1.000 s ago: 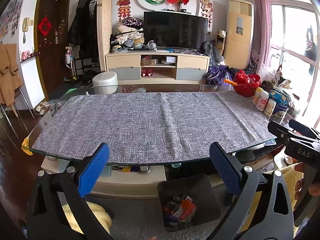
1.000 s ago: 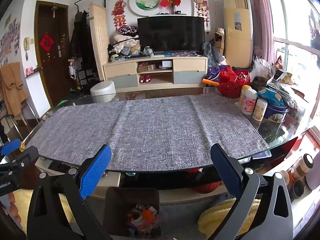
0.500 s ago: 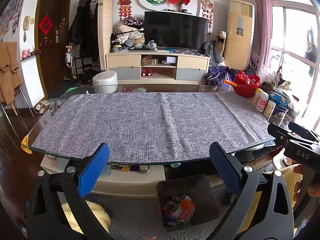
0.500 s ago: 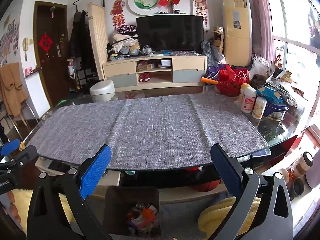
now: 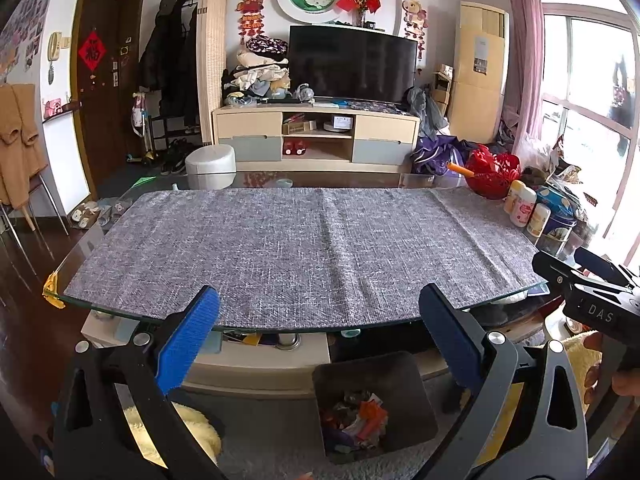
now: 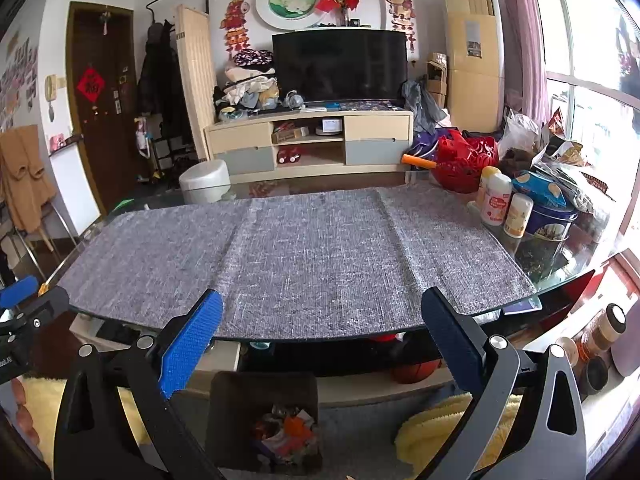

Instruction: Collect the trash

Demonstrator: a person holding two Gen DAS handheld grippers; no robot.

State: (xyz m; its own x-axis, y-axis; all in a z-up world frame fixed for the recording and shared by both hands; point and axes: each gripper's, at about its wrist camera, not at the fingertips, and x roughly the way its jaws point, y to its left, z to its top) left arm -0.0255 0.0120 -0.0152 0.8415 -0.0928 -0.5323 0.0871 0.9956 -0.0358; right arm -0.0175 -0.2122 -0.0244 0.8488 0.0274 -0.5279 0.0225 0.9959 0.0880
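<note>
1. The left gripper point(image 5: 320, 320) has its blue-padded fingers point(image 5: 188, 340) spread wide apart; it holds nothing and touches nothing
2. The right gripper point(image 6: 322, 322) is likewise spread wide and empty; it hangs in front of the bench's near edge
3. Below both stands a dark bin point(image 5: 374, 398) on the floor, with crumpled trash point(image 5: 354, 414) inside
4. A grey cloth point(image 5: 300, 248) covers the glass bench point(image 5: 54, 286); bottles point(image 6: 496, 200) and a tin point(image 6: 554, 222) crowd its right end
</note>
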